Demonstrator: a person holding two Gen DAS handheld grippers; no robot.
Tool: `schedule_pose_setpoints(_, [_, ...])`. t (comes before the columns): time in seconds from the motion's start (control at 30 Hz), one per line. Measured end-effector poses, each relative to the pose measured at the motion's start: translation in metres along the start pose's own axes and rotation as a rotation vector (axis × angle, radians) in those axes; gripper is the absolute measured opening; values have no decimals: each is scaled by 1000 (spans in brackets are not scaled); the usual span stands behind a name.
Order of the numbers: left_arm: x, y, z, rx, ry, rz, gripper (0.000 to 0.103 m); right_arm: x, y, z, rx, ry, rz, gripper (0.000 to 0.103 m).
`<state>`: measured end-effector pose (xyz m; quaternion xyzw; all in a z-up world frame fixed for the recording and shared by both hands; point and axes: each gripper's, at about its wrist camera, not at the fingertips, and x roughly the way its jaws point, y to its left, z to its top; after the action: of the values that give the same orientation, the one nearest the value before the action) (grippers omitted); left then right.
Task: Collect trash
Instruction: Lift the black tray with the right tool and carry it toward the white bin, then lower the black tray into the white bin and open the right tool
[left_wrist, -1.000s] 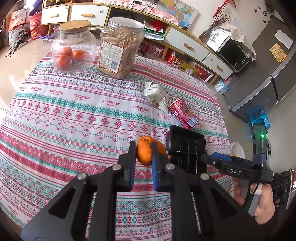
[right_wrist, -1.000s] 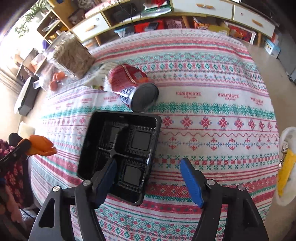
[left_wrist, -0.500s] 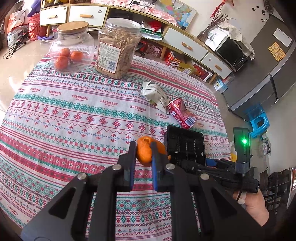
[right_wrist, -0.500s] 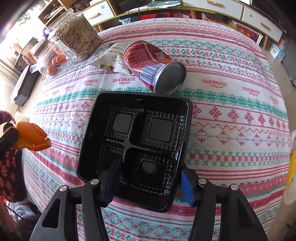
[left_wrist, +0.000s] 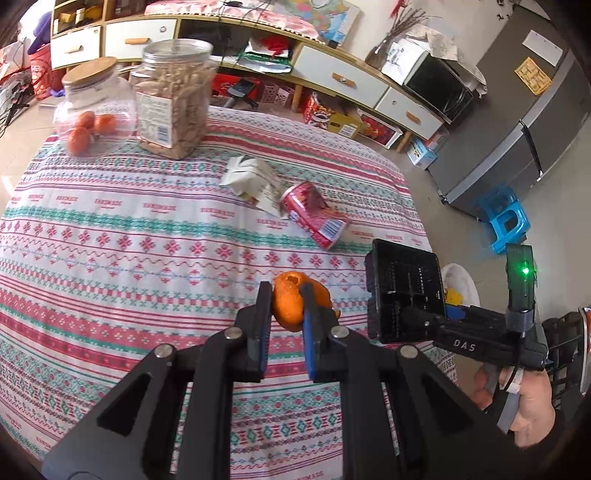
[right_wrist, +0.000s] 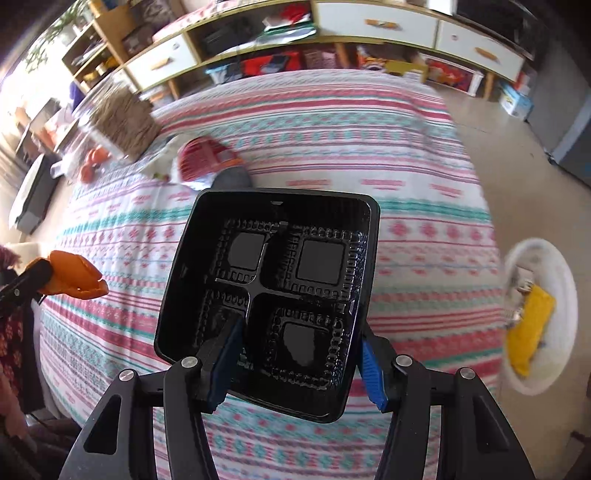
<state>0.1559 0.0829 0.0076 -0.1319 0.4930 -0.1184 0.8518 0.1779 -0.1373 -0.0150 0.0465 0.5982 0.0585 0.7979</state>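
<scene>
My left gripper (left_wrist: 286, 290) is shut on a piece of orange peel (left_wrist: 287, 312), held above the patterned tablecloth (left_wrist: 147, 236). My right gripper (right_wrist: 299, 328) is shut on a black plastic compartment tray (right_wrist: 280, 258), its blue pads pressing both sides, and holds it tilted up above the table's near right part. In the left wrist view that tray (left_wrist: 406, 288) hangs past the table's right edge. A crushed red can (left_wrist: 314, 216) lies on its side beside a crumpled white wrapper (left_wrist: 251, 179) farther back on the table. The peel (right_wrist: 74, 273) shows at the right wrist view's left edge.
A white bin (right_wrist: 565, 280) with yellow trash inside stands on the floor off the table's right edge. At the far left of the table stand a jar of oranges (left_wrist: 96, 107) and a tall snack jar (left_wrist: 173, 99). A blue stool (left_wrist: 506, 221) sits by the fridge.
My right gripper closed on the black tray and lifted it off the table toward the right edge; the white bin came into view. My left gripper carried the peel rightward.
</scene>
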Motion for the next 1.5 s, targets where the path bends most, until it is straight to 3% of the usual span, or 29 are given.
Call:
schedule_pose_setpoints(0.43, [35, -85, -12, 116, 47, -33, 16, -48, -138, -26, 180, -65, -59, 59])
schedule_pose_setpoints(0.83, [70, -162, -22, 226, 69, -80, 16, -55, -269, -48, 368, -74, -197, 59])
schedule_pose_setpoints(1.03, [89, -187, -27, 264, 88, -88, 16, -23, -283, -45, 346, 4, -221, 59])
schedule_pose_setpoints(1.2, [98, -197, -29, 276, 94, -92, 16, -8, -287, -31, 331, 7, -215, 59])
schedule_pose_setpoints(1.43, [105, -206, -35, 288, 107, -89, 16, 7, -280, -27, 310, 41, -162, 59])
schedule_pose_setpoints(1.5, [106, -207, -35, 288, 108, -91, 16, 7, -280, -27, 325, 52, -120, 64])
